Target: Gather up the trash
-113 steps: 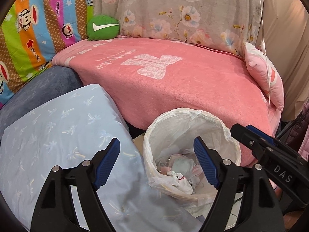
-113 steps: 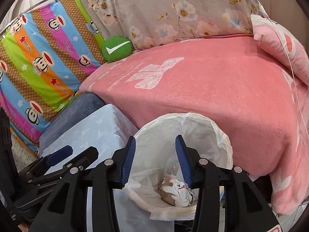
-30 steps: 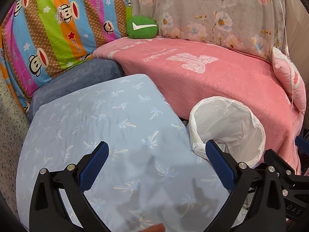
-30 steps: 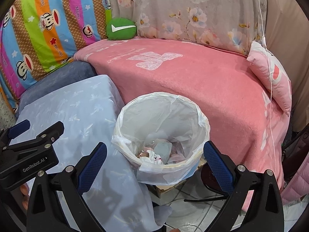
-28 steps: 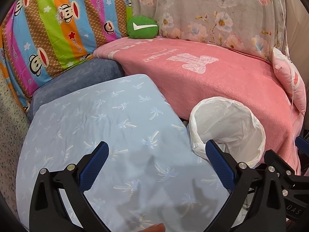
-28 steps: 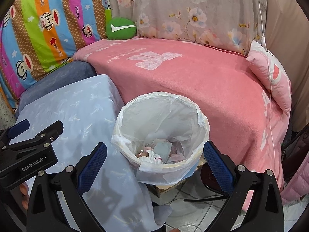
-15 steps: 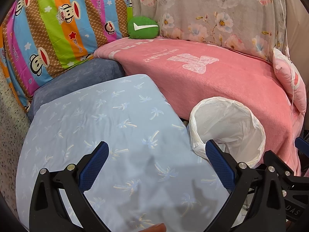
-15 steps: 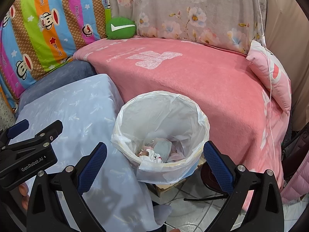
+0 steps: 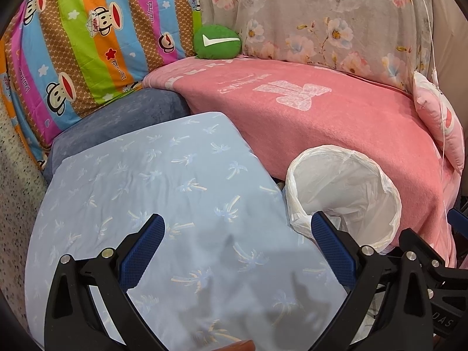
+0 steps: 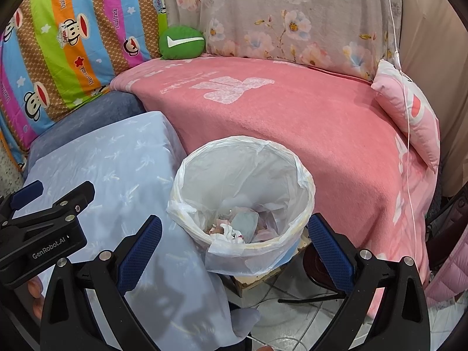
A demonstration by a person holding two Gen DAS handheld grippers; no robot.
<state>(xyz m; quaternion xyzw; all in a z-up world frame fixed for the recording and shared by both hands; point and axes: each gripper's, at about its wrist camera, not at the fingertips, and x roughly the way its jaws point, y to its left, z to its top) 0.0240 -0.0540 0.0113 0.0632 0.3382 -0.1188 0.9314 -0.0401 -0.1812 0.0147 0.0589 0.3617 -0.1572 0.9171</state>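
Since the earliest frames both grippers have pulled back from the bin, and the right gripper, then narrowed over the bin's mouth, now has its fingers spread wide; in the last second almost nothing has shifted.

The left gripper is also wide apart and holds nothing. It hangs over the light blue cloth with the small palm pattern. In the right wrist view its body shows at the left edge.

There is one trash bin, lined with one white plastic bag. It stands upright, its long axis vertical and its round mouth pointing up. It is in the gap between the blue cloth and the pink blanket, touching the cloth's edge, and it lies between the right gripper's two fingers in the picture, lower than them. At the bottom of the bag lies a small heap of crumpled trash; I cannot count the pieces.

On the pink blanket I count one green cushion at the back and one pink pillow at the right. Behind them hang one striped monkey-print cloth and one floral cloth.
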